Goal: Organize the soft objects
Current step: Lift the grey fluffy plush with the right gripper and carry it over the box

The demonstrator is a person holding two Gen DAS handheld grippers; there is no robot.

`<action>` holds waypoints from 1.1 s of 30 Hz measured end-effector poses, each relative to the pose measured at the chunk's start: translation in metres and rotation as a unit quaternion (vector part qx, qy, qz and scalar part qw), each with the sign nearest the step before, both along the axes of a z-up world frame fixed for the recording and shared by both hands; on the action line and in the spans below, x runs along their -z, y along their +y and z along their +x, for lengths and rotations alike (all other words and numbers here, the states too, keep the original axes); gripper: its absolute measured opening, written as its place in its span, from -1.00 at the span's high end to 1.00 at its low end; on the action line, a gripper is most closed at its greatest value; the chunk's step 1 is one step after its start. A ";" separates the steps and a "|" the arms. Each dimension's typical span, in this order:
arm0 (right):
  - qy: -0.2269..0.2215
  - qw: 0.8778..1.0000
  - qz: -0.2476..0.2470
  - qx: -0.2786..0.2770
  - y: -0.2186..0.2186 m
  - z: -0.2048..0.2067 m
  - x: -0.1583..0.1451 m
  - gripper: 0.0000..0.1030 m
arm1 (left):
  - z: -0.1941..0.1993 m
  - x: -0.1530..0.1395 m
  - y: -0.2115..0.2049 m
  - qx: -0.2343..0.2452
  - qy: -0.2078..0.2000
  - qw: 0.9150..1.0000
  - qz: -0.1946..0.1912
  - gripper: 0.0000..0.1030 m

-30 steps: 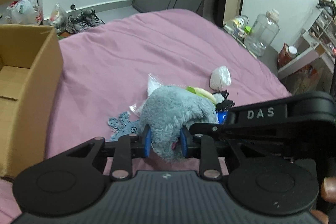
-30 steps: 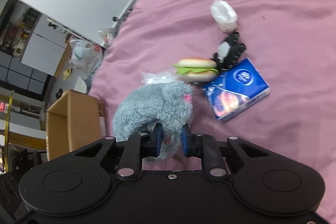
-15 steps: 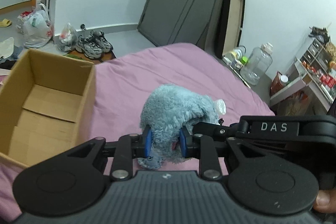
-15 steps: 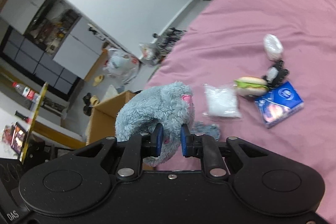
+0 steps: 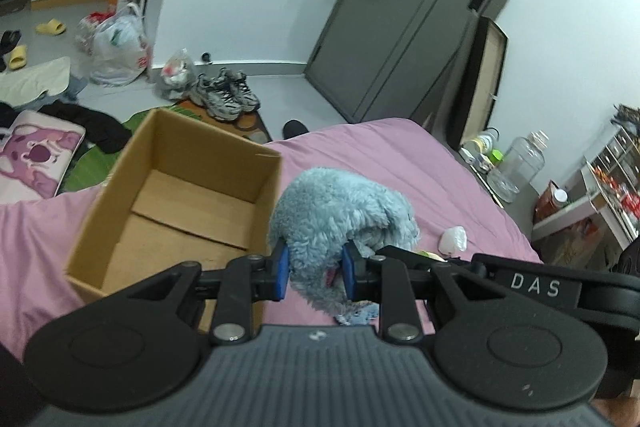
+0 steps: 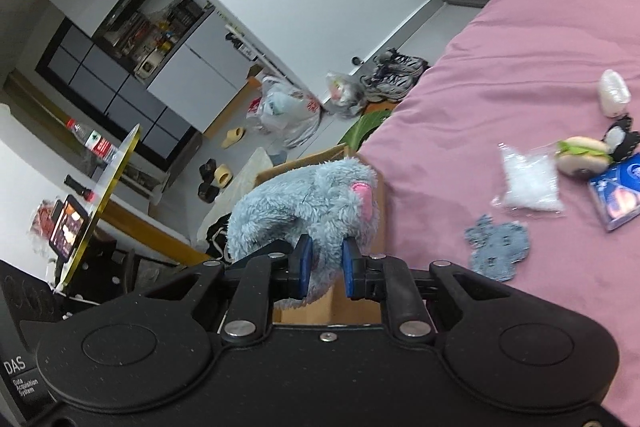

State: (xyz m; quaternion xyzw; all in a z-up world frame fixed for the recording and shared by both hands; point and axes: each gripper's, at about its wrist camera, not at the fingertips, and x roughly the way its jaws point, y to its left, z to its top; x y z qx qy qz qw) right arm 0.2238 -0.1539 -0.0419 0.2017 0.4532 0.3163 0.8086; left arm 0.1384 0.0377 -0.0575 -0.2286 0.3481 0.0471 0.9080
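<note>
Both grippers are shut on the same fluffy blue-grey plush toy (image 5: 340, 215) and hold it in the air. My left gripper (image 5: 315, 273) pinches one side; my right gripper (image 6: 325, 265) pinches the other, near the toy's (image 6: 304, 203) pink ear. The plush hangs beside the right wall of an open, empty cardboard box (image 5: 176, 203) that stands on the pink bed (image 5: 400, 155). In the right wrist view the box (image 6: 360, 291) is mostly hidden behind the plush.
On the bed (image 6: 520, 39) lie a clear bag of white filling (image 6: 528, 183), a burger plush (image 6: 582, 155), a blue tissue pack (image 6: 618, 199), a blue patterned cloth (image 6: 498, 245), a black-white toy (image 6: 620, 139) and a white bundle (image 6: 614, 91). Shoes (image 5: 224, 97) and bags sit on the floor.
Both grippers have lifted the plush off the bed and carried it left, toward the cardboard box. The box now sits right beside the plush. The items under it are uncovered.
</note>
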 end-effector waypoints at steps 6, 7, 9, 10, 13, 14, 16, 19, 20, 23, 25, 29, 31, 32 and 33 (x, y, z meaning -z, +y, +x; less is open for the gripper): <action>0.004 1.000 0.005 -0.005 0.024 -0.006 -0.001 0.69 | -0.007 -0.001 0.025 -0.017 0.009 1.000 -0.006 0.51; 0.005 1.000 0.006 -0.006 0.029 -0.008 -0.001 0.69 | -0.008 0.000 0.030 -0.020 0.010 1.000 -0.008 0.51; 0.008 1.000 0.010 -0.008 0.037 -0.008 0.001 0.69 | -0.009 0.000 0.039 -0.026 0.013 1.000 -0.012 0.51; 0.010 1.000 0.011 -0.009 0.041 -0.009 0.002 0.69 | -0.010 0.000 0.044 -0.029 0.015 0.999 -0.013 0.51; 0.016 1.000 0.009 -0.014 0.056 -0.012 0.005 0.69 | -0.012 0.004 0.056 -0.037 0.023 0.999 -0.017 0.51; 0.021 1.000 0.009 -0.016 0.060 -0.011 0.008 0.69 | -0.013 0.005 0.061 -0.040 0.027 0.999 -0.020 0.51; 0.028 0.999 0.007 -0.019 0.069 -0.011 0.012 0.69 | -0.013 0.010 0.070 -0.048 0.035 0.998 -0.026 0.51; 0.034 0.999 0.003 -0.026 0.081 -0.013 0.016 0.69 | -0.015 0.017 0.084 -0.060 0.046 0.996 -0.036 0.51; 0.035 0.999 0.001 -0.029 0.085 -0.013 0.018 0.69 | -0.015 0.019 0.088 -0.064 0.049 0.996 -0.040 0.51; 0.039 0.999 -0.006 -0.036 0.093 -0.014 0.021 0.69 | -0.015 0.024 0.100 -0.068 0.058 0.995 -0.048 0.51; 0.041 0.998 -0.011 -0.038 0.097 -0.014 0.023 0.69 | -0.014 0.027 0.106 -0.068 0.063 0.994 -0.050 0.51; 0.056 0.998 -0.012 -0.035 0.106 -0.013 0.031 0.69 | -0.013 0.034 0.115 -0.073 0.077 0.993 -0.055 0.51; 0.063 0.997 -0.016 -0.033 0.111 -0.012 0.035 0.69 | -0.011 0.038 0.121 -0.077 0.087 0.992 -0.057 0.51; 0.068 0.997 -0.020 -0.031 0.114 -0.012 0.037 0.69 | -0.010 0.040 0.123 -0.077 0.093 0.991 -0.058 0.50; 0.073 0.997 -0.023 -0.029 0.116 -0.012 0.039 0.69 | -0.009 0.042 0.125 -0.076 0.100 0.990 -0.061 0.50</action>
